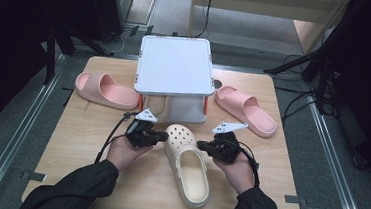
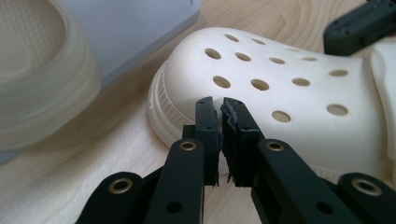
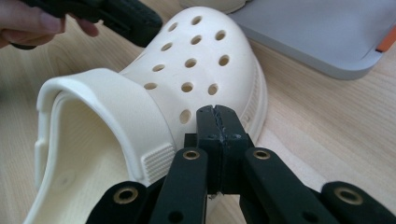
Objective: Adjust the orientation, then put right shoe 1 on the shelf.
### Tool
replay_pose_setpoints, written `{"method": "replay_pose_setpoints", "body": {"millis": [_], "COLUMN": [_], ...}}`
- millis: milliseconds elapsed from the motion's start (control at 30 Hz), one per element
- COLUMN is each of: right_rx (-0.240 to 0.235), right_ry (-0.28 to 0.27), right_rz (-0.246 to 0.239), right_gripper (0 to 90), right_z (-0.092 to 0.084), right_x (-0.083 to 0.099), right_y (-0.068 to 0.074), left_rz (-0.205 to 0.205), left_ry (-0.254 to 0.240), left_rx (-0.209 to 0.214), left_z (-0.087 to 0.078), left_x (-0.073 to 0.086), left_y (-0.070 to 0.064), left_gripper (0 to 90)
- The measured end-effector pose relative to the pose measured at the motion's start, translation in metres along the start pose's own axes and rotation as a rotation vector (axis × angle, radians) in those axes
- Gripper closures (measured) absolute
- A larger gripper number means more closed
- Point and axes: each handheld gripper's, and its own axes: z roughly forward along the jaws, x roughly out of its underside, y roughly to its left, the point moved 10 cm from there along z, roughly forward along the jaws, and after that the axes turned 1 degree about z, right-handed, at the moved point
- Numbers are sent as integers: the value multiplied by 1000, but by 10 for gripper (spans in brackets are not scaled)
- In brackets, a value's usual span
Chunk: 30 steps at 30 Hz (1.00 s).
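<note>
A cream clog [image 1: 187, 166] with holes in its toe lies in the middle of the table, toe toward the far side. My left gripper [image 1: 164, 136] sits just left of the toe, pointing at it. Its jaws stand together but for a sliver, with nothing between them, and in the left gripper view the gripper [image 2: 218, 103] nearly touches the clog's [image 2: 289, 84] toe rim. My right gripper [image 1: 201, 145] is close against the clog's right side, shut and empty. In the right gripper view that gripper [image 3: 216, 109] points at the clog's [image 3: 196, 60] side, beside the strap.
A grey rack with a white top [image 1: 175, 66] stands behind the clog, and a second cream clog [image 1: 157, 107] lies under it. One pink slide [image 1: 105, 90] lies left of the rack, another pink slide [image 1: 246, 110] to its right. Bare wood shows along the table's front corners.
</note>
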Motion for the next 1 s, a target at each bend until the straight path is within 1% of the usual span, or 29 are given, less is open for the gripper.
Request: {"method": "replay_pose_setpoints", "body": {"millis": [100, 133, 200, 300, 400, 467, 533, 633, 667, 700, 733, 767, 800, 867, 900, 933, 1000], "right_rx": [2, 10, 10, 12, 14, 16, 22, 30, 35, 28, 28, 24, 21, 22, 22, 21, 19], "right_ry": [-3, -1, -3, -9, -6, -8, -9, -23, -37, -69, -69, -82, -98, -102, -105, -111, -116], "right_rz": [8, 15, 14, 27, 30, 31, 34, 19, 23, 41, 41, 48, 51, 51, 52, 53, 58], "right_gripper": [900, 900, 900, 900, 900, 881, 869, 818, 802, 772, 772, 754, 719, 704, 693, 686, 672], "right_z": [-1, -2, -2, -3, -4, -3, -4, -7, -10, -18, -18, -22, -29, -32, -34, -36, -39], "right_x": [2, 3, 4, 5, 6, 6, 5, 3, 1, -2, -2, -3, -4, -3, -3, -2, 0], "right_y": [2, 3, 3, 4, 4, 4, 4, 3, 3, 4, 4, 5, 8, 11, 13, 16, 21], "left_rz": [3, 5, 5, 3, 7, 11, 4, -10, -12, -18, -24, -27, -35, -51, -55, -48, -49], "left_ry": [3, 4, 2, -6, -3, -1, 5, 1, 0, -5, -7, -13, -25, -34, -27, -27, -38], "left_rx": [7, 7, 11, 10, 16, 20, 28, 42, 49, 54, 60, 61, 70, 79, 84, 78, 83], "left_z": [3, 4, 5, 7, 9, 9, 8, 2, -1, -4, -8, -11, -16, -23, -26, -30, -37], "left_x": [-3, -4, -5, -7, -8, -9, -10, -12, -13, -15, -17, -19, -21, -25, -26, -28, -34], "left_y": [1, 1, 1, 1, 2, 3, 3, 3, 3, 2, 2, 2, 1, 0, 0, 1, 1], "left_gripper": [846, 847, 847, 847, 846, 837, 828, 818, 810, 791, 791, 782, 765, 751, 725, 711, 712]}}
